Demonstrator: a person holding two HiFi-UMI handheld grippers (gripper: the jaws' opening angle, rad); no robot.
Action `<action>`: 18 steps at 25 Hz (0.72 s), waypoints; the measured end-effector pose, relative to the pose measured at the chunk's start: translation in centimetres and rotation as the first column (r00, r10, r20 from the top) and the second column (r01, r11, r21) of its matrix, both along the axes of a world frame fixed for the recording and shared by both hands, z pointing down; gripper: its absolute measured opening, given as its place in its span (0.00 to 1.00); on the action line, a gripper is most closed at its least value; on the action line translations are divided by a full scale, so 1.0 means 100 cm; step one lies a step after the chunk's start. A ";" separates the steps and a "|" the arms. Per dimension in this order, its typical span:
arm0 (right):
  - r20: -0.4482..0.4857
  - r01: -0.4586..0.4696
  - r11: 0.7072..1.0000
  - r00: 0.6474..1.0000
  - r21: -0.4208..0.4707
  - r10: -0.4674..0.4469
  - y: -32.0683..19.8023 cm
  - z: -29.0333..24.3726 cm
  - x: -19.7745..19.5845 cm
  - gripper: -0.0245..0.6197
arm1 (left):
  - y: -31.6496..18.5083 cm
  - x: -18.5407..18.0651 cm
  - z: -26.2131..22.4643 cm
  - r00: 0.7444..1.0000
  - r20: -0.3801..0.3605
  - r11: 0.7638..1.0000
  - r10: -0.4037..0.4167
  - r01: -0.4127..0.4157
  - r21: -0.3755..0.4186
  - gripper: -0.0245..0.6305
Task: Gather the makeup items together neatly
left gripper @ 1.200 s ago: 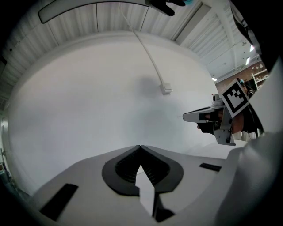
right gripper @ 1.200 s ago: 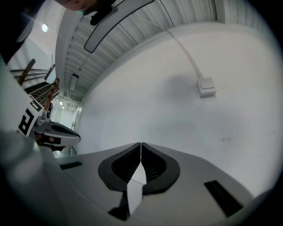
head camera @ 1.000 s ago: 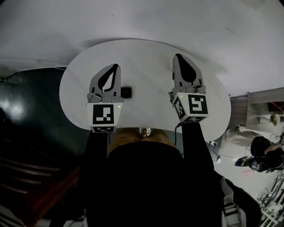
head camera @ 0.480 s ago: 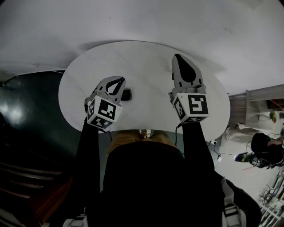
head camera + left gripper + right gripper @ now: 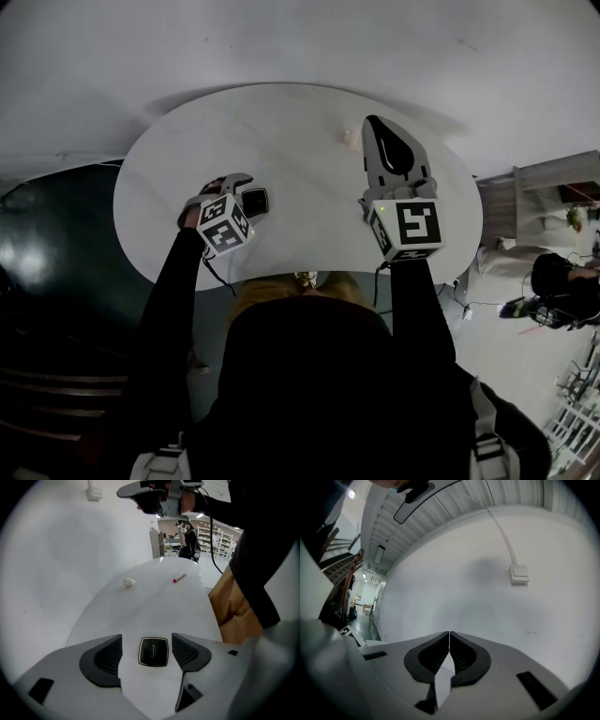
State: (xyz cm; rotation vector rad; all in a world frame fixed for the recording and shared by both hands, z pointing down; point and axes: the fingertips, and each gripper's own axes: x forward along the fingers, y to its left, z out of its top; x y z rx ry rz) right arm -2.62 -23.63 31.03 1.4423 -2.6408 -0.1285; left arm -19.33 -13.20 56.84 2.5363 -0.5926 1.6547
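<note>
Fingers point(image 5: 101, 660) of the left gripper point(image 5: 146, 636) stand spread, having just been opening. The black square compact point(image 5: 153, 652) lies flat between them on the white table point(image 5: 154, 606). A strip of bare table shows at each side of it, so neither pad touches it. In the head view the left gripper point(image 5: 242, 190) tilts steeply down over the black square compact point(image 5: 255, 202), which sits toward the near left edge of the white table point(image 5: 300, 141). Toward the far edge lie a small pale lump point(image 5: 129, 581) and a thin red stick point(image 5: 179, 578), apart from each other and well apart from the compact. The right gripper point(image 5: 449, 633) has its fingers pressed together with nothing between them. In the head view the right gripper point(image 5: 375, 124) is held over the table's right side.
</note>
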 end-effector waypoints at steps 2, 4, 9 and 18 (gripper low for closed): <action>-0.019 -0.018 1.000 1.000 0.003 0.018 0.000 0.003 0.005 0.08 | 0.004 -0.002 0.019 0.998 0.037 0.998 0.043 -0.041 -0.042 0.56; -0.041 -0.040 0.999 0.998 0.009 0.040 0.000 0.003 0.011 0.08 | 0.007 -0.005 0.036 0.994 0.072 0.993 0.083 -0.076 -0.092 0.57; -0.046 -0.052 0.999 0.998 -0.008 0.051 0.002 0.002 0.009 0.08 | 0.010 -0.010 0.069 0.973 0.147 0.972 0.178 -0.150 -0.183 0.58; -0.067 -0.060 0.998 0.996 -0.018 0.058 0.002 0.002 0.011 0.08 | 0.015 -0.011 0.075 0.967 0.131 0.941 0.218 -0.172 -0.293 0.57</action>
